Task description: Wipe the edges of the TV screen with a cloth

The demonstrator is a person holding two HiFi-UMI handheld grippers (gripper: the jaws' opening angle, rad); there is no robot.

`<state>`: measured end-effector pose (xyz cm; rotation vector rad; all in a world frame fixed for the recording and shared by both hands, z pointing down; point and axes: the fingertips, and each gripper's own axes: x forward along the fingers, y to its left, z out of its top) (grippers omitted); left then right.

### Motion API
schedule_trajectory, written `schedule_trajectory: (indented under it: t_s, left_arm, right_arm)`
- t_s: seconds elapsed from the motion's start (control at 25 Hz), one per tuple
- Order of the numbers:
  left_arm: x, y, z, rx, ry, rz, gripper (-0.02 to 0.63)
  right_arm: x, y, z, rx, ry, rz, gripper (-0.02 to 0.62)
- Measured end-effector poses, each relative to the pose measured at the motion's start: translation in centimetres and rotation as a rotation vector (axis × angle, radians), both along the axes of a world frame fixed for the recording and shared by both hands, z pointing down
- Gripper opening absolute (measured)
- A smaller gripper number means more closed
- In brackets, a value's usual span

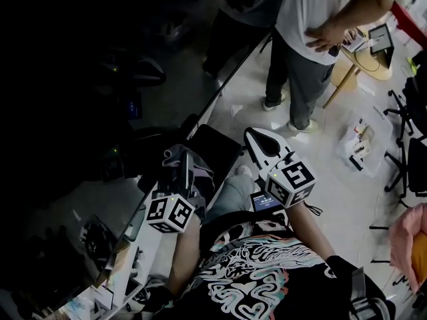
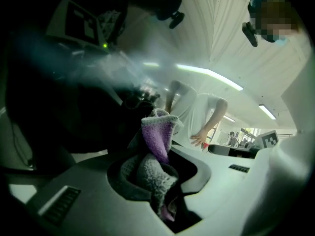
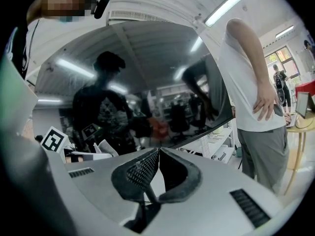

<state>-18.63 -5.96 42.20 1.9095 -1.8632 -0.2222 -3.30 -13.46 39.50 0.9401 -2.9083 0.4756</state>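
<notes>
Left gripper (image 2: pixel 156 157) clamped on purple-and-grey fleecy cloth (image 2: pixel 157 134), beside dark glossy TV screen (image 3: pixel 147 73).
Cloth bunched lengthwise along the jaws, purple end poking past the tips; contact with the screen can't be made out. Right gripper (image 3: pixel 157 152) closed, empty.

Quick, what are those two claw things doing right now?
Left gripper: closed on a fuzzy grey-and-purple cloth.
Right gripper: closed, empty.

Standing person (image 1: pixel 303 39) crowding the far end of the TV screen (image 3: pixel 147 73), open floor (image 1: pixel 347 209) to its right
</notes>
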Motion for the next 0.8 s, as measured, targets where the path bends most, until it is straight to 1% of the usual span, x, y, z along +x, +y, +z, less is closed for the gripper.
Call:
schedule_trajectory:
  t_s: [0.04, 0.2, 0.24, 0.4, 0.64, 0.72, 0.8]
  left_arm:
    - [0.1, -0.3, -0.1, 0.006, 0.024, -0.001, 0.103]
    - [0.4, -1.2, -0.5, 0.059, 0.179, -0.015, 0.103]
    - [0.5, -1.5, -0.7, 0.072, 0.203, -0.015, 0.103]
    - [0.6, -2.1, -1.0, 0.099, 0.266, -0.012, 0.101]
    - [0.0, -2.5, -0.9, 0.135, 0.330, -0.057, 0.101]
    - [0.3, -3.0, -0.9, 0.135, 0.355, -0.050, 0.101]
    - [0.8, -3.7, -0.9, 0.128, 0.364, -0.045, 0.101]
  right_arm:
    - [0.2, -0.2, 0.0, -0.001, 0.002, 0.005, 0.031]
    - [1.1, -0.7, -0.3, 0.001, 0.011, 0.017, 0.031]
    - [1.2, -0.7, -0.3, 0.002, 0.014, 0.020, 0.031]
    - [1.3, -1.1, 0.1, -0.006, 0.024, 0.034, 0.031]
    - [0.7, -1.6, 0.4, 0.002, 0.032, 0.044, 0.031]
    - [1.1, -1.9, 0.5, 0.003, 0.038, 0.052, 0.031]
    - [1.6, -2.4, 0.5, -0.004, 0.030, 0.063, 0.031]
